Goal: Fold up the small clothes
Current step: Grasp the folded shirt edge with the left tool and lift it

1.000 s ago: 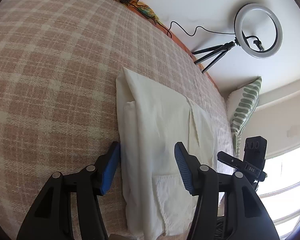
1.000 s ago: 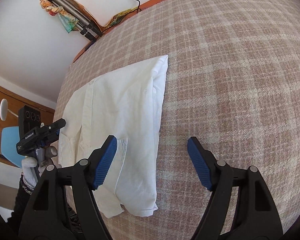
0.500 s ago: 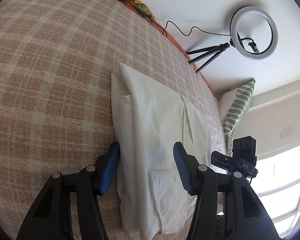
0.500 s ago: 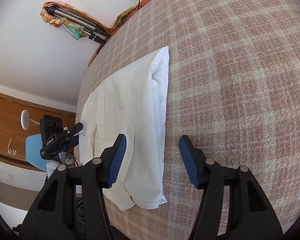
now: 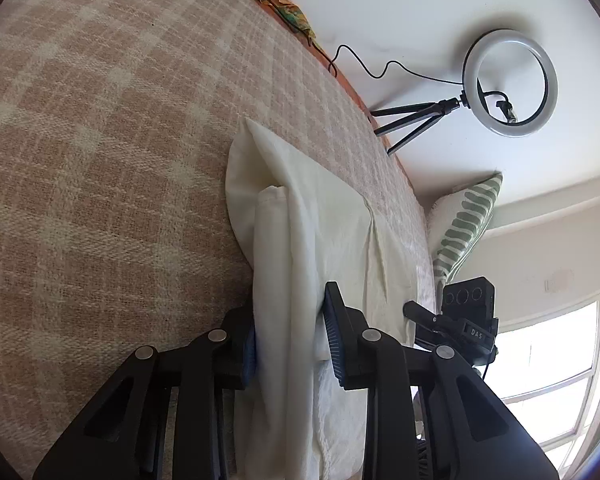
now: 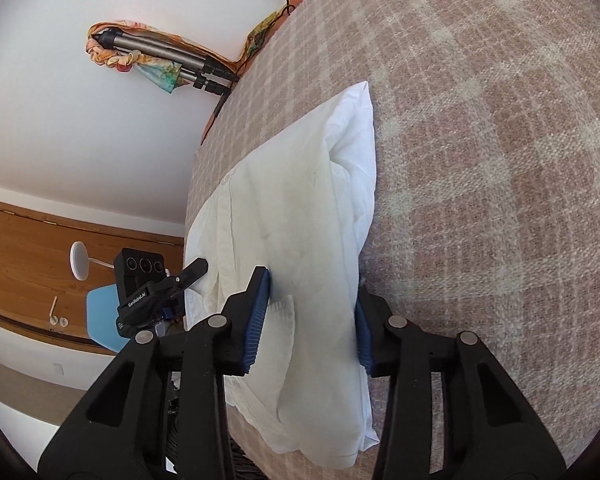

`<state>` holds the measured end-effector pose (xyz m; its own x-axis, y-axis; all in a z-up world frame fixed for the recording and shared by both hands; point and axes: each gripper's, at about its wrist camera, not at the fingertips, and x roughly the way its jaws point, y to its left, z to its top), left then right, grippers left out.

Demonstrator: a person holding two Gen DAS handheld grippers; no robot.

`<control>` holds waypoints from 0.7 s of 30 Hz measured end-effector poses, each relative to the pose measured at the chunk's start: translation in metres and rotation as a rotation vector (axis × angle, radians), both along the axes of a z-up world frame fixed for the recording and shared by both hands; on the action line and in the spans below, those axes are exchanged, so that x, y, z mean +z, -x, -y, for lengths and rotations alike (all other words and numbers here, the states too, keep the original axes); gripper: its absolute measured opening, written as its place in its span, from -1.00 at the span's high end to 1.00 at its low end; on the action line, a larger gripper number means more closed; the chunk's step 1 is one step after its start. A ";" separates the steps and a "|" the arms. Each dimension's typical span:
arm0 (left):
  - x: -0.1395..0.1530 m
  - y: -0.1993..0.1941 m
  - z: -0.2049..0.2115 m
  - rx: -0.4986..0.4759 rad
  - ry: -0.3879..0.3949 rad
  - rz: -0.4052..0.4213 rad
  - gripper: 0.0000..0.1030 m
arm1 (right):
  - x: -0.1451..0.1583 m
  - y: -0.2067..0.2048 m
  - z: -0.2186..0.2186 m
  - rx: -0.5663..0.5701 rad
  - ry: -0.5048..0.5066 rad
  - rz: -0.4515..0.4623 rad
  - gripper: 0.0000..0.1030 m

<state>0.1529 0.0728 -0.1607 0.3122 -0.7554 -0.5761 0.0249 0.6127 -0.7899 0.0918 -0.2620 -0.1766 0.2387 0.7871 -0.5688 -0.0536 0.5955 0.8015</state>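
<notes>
On plaid blanket [image 5: 100, 160], garment [image 5: 320, 220] lengthwise away.

A fold of the white garment [image 5: 324, 216] is pinched by the left gripper [image 5: 290, 336], whose jaws have just been closing, on the plaid bed [image 5: 100, 120].

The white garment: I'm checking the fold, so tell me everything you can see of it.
The white garment is thin, creased cotton-like cloth, folded lengthwise into a long strip on the checked blanket. A seam and a hemmed flap show. The left gripper and right gripper have just been closing their jaws on its near end, bunching the cloth into raised ridges. The far corner lies flat.
</notes>
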 end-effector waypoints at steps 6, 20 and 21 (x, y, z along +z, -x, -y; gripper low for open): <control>0.021 0.008 0.022 -0.037 -0.195 0.105 0.59 | 0.015 0.004 -0.010 0.002 0.091 0.051 0.52; 0.086 0.046 0.080 -0.148 -0.444 0.441 0.69 | 0.078 0.032 -0.043 0.064 0.306 0.298 0.63; 0.088 0.048 0.084 -0.155 -0.452 0.455 0.69 | 0.081 0.034 -0.044 0.065 0.317 0.313 0.63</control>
<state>0.1050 -0.0112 -0.0724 0.5065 -0.5260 -0.6832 0.4102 0.8439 -0.3456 0.0576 -0.2181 -0.0957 0.3930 0.6045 -0.6929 -0.3099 0.7965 0.5191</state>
